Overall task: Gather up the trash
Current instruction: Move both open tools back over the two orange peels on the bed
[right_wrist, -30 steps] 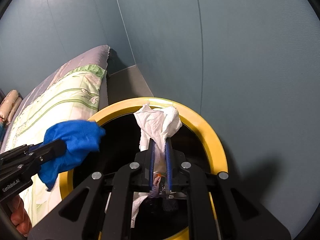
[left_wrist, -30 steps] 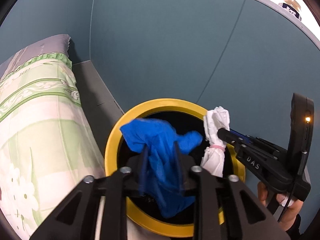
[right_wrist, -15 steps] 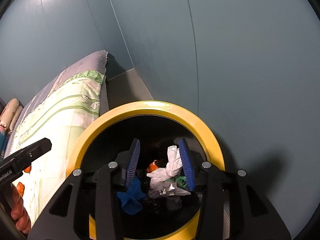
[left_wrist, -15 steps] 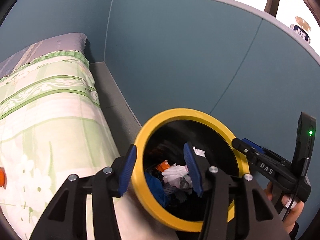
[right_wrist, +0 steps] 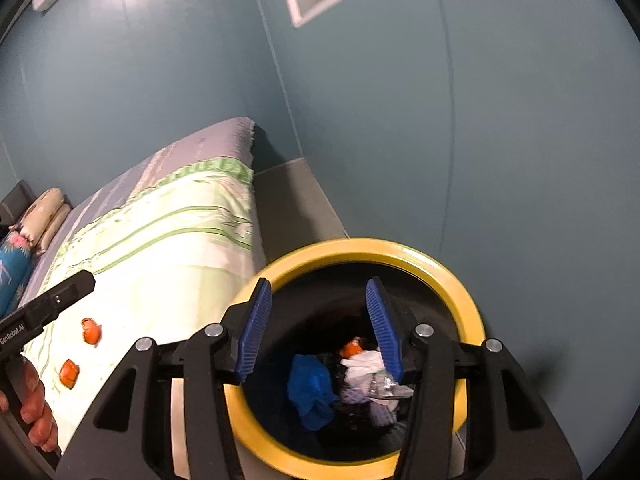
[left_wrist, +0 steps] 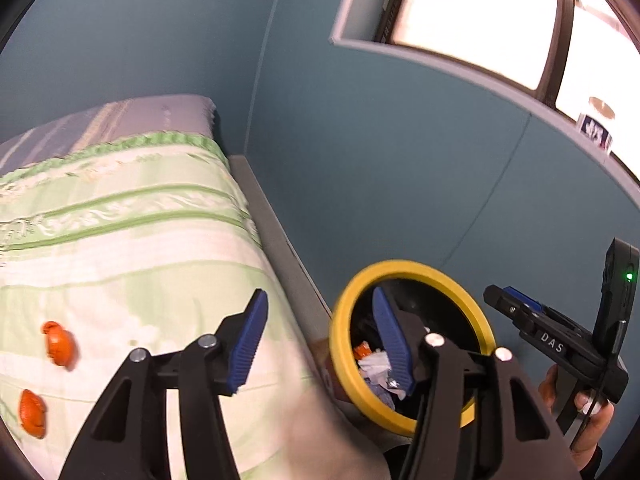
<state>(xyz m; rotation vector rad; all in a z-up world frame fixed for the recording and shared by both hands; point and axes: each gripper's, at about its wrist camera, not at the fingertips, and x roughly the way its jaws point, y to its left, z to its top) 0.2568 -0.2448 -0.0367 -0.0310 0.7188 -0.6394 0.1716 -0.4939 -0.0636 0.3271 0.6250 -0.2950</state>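
A black bin with a yellow rim [right_wrist: 460,284] [left_wrist: 348,312] stands on the floor between the bed and the teal wall. Inside it lie a blue rag [right_wrist: 310,386], white crumpled paper [right_wrist: 366,364] [left_wrist: 376,362] and an orange scrap [right_wrist: 351,347]. My right gripper [right_wrist: 318,326] hangs above the bin's mouth, its jaws opening with nothing between them. My left gripper [left_wrist: 320,338] is over the bed's edge beside the bin, its jaws also opening and empty. Two orange scraps [left_wrist: 59,343] [left_wrist: 33,414] lie on the bed cover, also seen as orange scraps [right_wrist: 91,331] in the right wrist view.
The bed with a green and white cover [left_wrist: 120,240] fills the left. A grey floor strip [left_wrist: 276,240] runs along the teal wall [left_wrist: 400,160]. Pillows [right_wrist: 40,216] lie at the bed's far end. A window [left_wrist: 472,20] sits high, with a small jar [left_wrist: 596,128] on its sill.
Both grippers let go: the blue rag and the white paper dropped into the bin. Both then rose, and the left one swung left over the bed's edge.
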